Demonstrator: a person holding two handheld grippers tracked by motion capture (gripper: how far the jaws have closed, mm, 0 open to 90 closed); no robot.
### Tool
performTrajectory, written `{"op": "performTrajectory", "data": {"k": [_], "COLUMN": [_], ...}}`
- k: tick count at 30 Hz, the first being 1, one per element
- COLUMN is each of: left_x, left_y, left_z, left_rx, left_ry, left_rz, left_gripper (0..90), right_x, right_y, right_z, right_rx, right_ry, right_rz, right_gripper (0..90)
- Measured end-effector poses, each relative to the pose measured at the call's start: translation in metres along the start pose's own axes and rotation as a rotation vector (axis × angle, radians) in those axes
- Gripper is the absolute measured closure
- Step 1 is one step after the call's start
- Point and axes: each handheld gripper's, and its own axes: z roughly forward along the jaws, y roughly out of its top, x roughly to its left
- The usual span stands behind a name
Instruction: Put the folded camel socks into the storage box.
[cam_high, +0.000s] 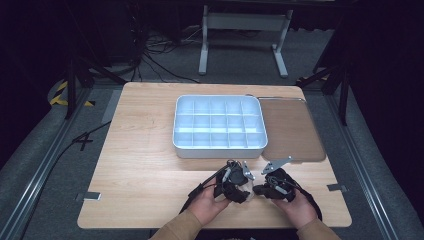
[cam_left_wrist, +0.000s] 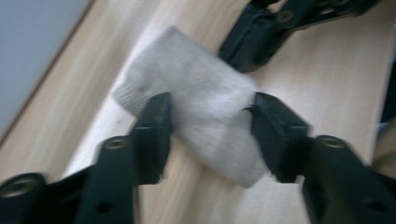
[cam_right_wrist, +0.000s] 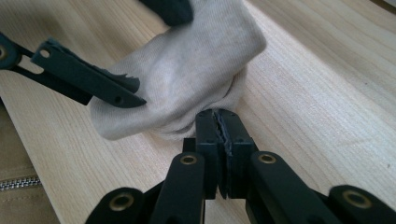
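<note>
A rolled pale grey sock (cam_left_wrist: 205, 88) lies on the wooden table (cam_high: 145, 165) near its front edge, between the two hands. My left gripper (cam_left_wrist: 212, 119) stands open, one jaw on each side of the sock and the cloth between them. My right gripper (cam_right_wrist: 219, 123) comes at the sock (cam_right_wrist: 187, 65) from the opposite side and is shut on its folded edge. In the right gripper view the left gripper's fingers (cam_right_wrist: 98, 81) reach around the sock. In the high view both grippers, left (cam_high: 241, 192) and right (cam_high: 258, 190), meet tip to tip over the sock (cam_high: 249, 195).
A white tray (cam_high: 218, 150) divided into several compartments stands in the middle of the table beyond the hands. Its brownish see-through lid (cam_high: 290, 130) lies flat to the tray's right. Bare wood stretches across the table's left half.
</note>
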Motion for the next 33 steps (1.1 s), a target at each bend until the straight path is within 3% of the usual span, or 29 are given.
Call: {"op": "performTrajectory", "data": {"k": [3, 7, 12, 19, 28, 33], "left_x": [0.000, 0.000, 0.001, 0.002, 0.002, 0.002], "left_y": [0.001, 0.001, 0.000, 0.000, -0.003, -0.005], "left_z": [0.001, 0.001, 0.001, 0.002, 0.003, 0.004], "left_rx": [0.006, 0.009, 0.008, 0.011, 0.027, 0.028], "left_ry": [0.005, 0.005, -0.006, -0.022, -0.071, -0.072], "left_rz": [0.005, -0.008, -0.023, -0.034, -0.056, -0.061], "left_gripper": [44.2, 43.5, 42.4, 40.4, 39.5, 39.0], "right_x": [0.000, 0.000, -0.002, 0.000, 0.002, -0.001], "right_y": [0.000, 0.000, 0.002, 0.006, 0.013, 0.012], "right_z": [-0.003, -0.011, -0.018, -0.020, -0.009, -0.003], "right_rx": [-0.012, -0.049, -0.099, -0.147, -0.123, -0.096], "right_ry": [0.004, -0.019, -0.029, -0.021, -0.014, 0.004], "right_rz": [0.005, 0.025, 0.062, 0.088, 0.093, 0.103], "right_gripper": [82.5, 68.2, 57.4, 49.0, 44.4, 42.4]}}
